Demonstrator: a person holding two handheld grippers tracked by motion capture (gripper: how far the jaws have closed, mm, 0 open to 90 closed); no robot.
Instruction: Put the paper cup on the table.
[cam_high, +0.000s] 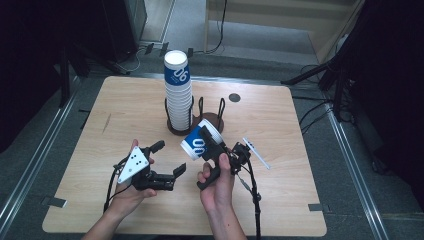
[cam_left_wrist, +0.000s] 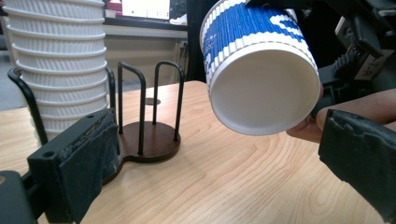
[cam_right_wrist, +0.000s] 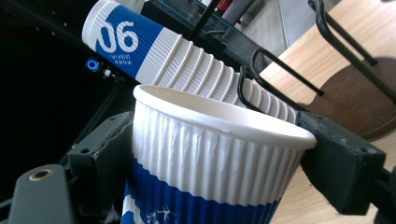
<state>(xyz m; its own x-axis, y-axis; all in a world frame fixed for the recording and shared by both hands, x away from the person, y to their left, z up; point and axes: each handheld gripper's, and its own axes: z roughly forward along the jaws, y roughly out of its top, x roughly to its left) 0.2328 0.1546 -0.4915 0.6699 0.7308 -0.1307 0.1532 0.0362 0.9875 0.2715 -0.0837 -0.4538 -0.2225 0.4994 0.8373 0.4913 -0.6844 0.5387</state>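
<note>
The right tongs (cam_high: 212, 150) grip a single blue-and-white ribbed paper cup (cam_high: 199, 140), one jaw on each side of its wall just below the rim. It hangs tilted in the air above the middle of the surface (cam_high: 280, 200), just in front of the dark wire cup holder (cam_high: 210, 122). The left tongs (cam_high: 167, 162) stand wide apart with nothing between them, near the front edge and pointing towards the cup.

My reading is that the cup is being placed on the holder: one side already carries a tall stack of cups (cam_high: 179, 92) with a blue one on top, the other round base is bare, and the held cup is not yet set down. Lowering and letting go remain.

The left gripper view gives the cup's white base (cam_left_wrist: 261, 93) facing the camera and the empty wire loops (cam_left_wrist: 149, 107) beside the stack. The right gripper view shows the cup's open rim (cam_right_wrist: 224, 114) and both jaws pressed against its ribbed wall. The high view adds a white pen-like item (cam_high: 256, 152) lying right of the cup.
</note>
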